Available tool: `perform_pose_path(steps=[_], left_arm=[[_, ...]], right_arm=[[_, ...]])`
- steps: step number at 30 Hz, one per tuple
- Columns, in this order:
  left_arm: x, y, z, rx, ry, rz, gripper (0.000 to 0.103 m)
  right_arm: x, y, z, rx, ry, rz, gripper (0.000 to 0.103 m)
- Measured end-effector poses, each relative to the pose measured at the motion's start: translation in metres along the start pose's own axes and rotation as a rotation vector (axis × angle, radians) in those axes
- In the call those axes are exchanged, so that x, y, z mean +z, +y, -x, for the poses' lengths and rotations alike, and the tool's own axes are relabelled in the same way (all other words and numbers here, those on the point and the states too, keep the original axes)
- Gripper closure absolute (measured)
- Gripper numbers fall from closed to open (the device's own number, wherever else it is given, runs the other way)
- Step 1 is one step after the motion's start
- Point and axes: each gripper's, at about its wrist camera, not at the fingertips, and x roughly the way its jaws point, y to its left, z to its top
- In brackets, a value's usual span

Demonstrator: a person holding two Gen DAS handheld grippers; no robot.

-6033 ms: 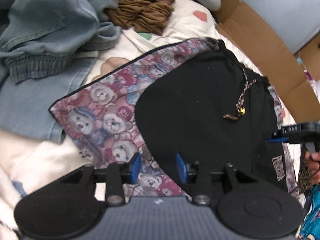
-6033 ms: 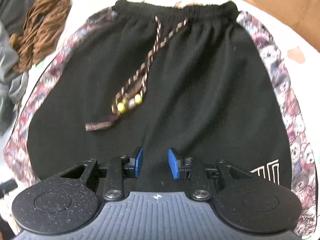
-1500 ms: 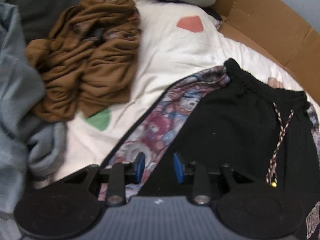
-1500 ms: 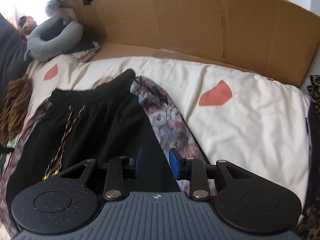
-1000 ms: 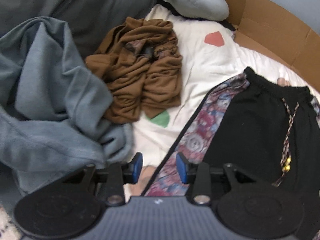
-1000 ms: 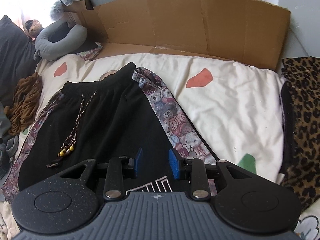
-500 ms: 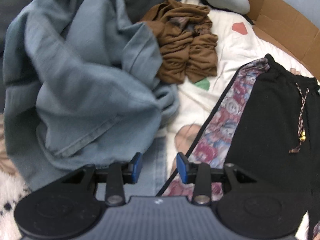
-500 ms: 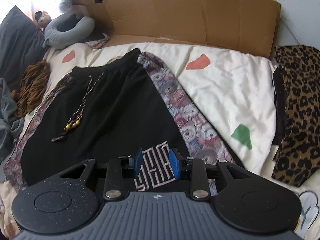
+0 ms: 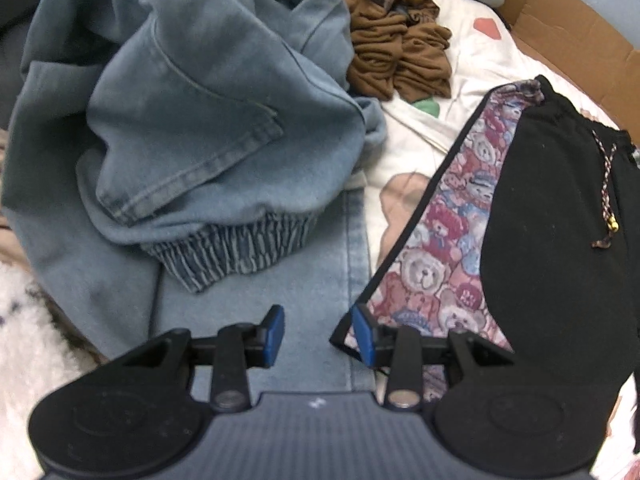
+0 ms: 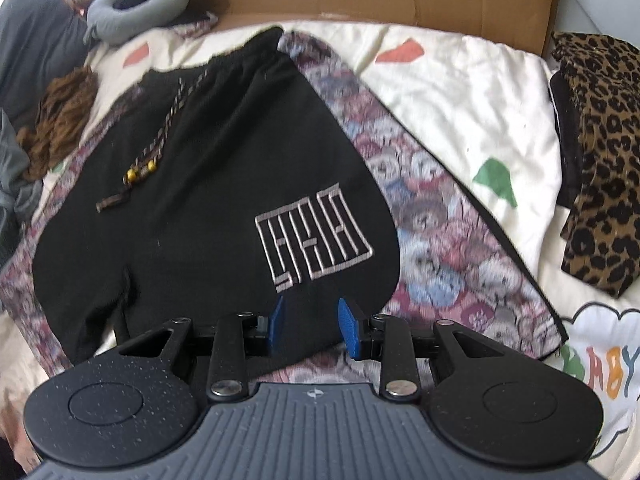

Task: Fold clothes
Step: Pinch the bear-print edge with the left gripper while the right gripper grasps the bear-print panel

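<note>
We are holding the left gripper with its blue-padded jaws spread wide and gripping nothing; it is hovering over the lower corner of the black shorts with teddy-bear print side panels, where the panel's black-piped edge is lying just beside the right-hand pad. Ahead and to the left of this gripper, a crumpled pile of light blue denim with a gathered elastic hem is spreading across the bedding, part of it passing under the gap between the jaws. Farther ahead, a bunched brown knit garment is lying on the cream quilt with coloured patches, beyond which a brown cardboard sheet is standing.

We are holding the right gripper wide open and empty too, over the hem of the same shorts, which are lying flat straight ahead of it, waistband farthest away. A grey embroidered block emblem is sitting just in front of the jaws, and the braided drawstring with yellow beads is trailing ahead to the left. Well off to the right, a folded leopard-print garment is resting on the quilt, and a grey neck pillow is lying far ahead on the left.
</note>
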Motion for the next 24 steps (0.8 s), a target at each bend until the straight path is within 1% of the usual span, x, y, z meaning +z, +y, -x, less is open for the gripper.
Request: perform_pose_path(steps=[5, 9, 11, 14, 16, 17, 18, 20, 24], left_arm=[[-0.003, 0.002, -0.011, -0.046, -0.013, -0.019, 0.062], [-0.007, 0.003, -0.023, -0.074, -0.008, 0.001, 0.061], [-0.010, 0.002, -0.028, -0.084, -0.001, 0.000, 0.063], [-0.013, 0.001, -0.038, -0.078, 0.008, -0.008, 0.064], [-0.014, 0.003, -0.041, -0.088, 0.008, -0.003, 0.071], [-0.014, 0.003, -0.040, -0.097, 0.006, -0.005, 0.080], [-0.014, 0.003, -0.040, -0.106, 0.004, -0.006, 0.086], [-0.013, 0.003, -0.036, -0.118, -0.004, -0.009, 0.093], [-0.011, 0.003, -0.027, -0.141, -0.022, -0.016, 0.094]], right_arm=[[-0.015, 0.000, -0.011, -0.025, 0.063, 0.004, 0.066], [-0.029, 0.002, -0.018, -0.036, 0.130, 0.037, 0.066], [-0.032, 0.003, -0.018, -0.038, 0.142, 0.061, 0.066], [-0.032, 0.002, -0.014, -0.036, 0.138, 0.053, 0.066], [-0.032, 0.002, -0.013, -0.044, 0.136, 0.047, 0.066], [-0.032, 0.002, -0.012, -0.046, 0.136, 0.045, 0.066], [-0.032, 0.001, -0.012, -0.046, 0.136, 0.043, 0.066], [-0.031, 0.000, -0.012, -0.043, 0.138, 0.038, 0.066], [-0.032, -0.003, -0.013, -0.040, 0.140, 0.029, 0.066]])
